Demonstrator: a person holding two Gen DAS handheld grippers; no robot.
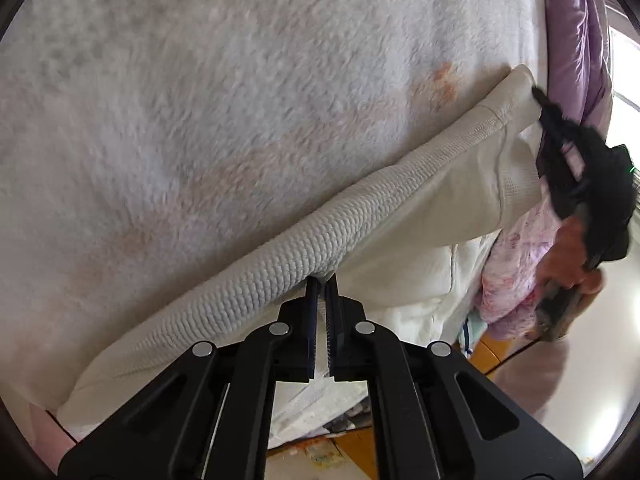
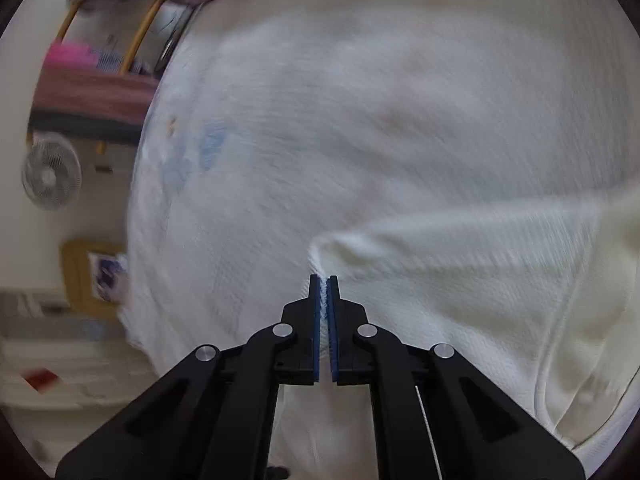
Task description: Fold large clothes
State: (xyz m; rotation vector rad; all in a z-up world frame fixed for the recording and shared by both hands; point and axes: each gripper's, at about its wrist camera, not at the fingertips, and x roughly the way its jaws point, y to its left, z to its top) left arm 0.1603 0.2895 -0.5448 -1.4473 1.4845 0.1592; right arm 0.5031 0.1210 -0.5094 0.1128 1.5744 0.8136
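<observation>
A cream-white knit garment lies across a fluffy blanket, its ribbed hem running from lower left to upper right. My left gripper is shut on that hem, with fabric pinched between the blue pads. At the far right of the left wrist view a hand holds my right gripper, which pinches the garment's far corner. In the blurred right wrist view the right gripper is shut on a fold of the same white garment, which fills most of that view.
The fluffy white blanket has faint orange marks. Purple bedding lies at the upper right and a pink patterned cloth below it. A white fan and yellow-framed furniture stand off the bed's left side.
</observation>
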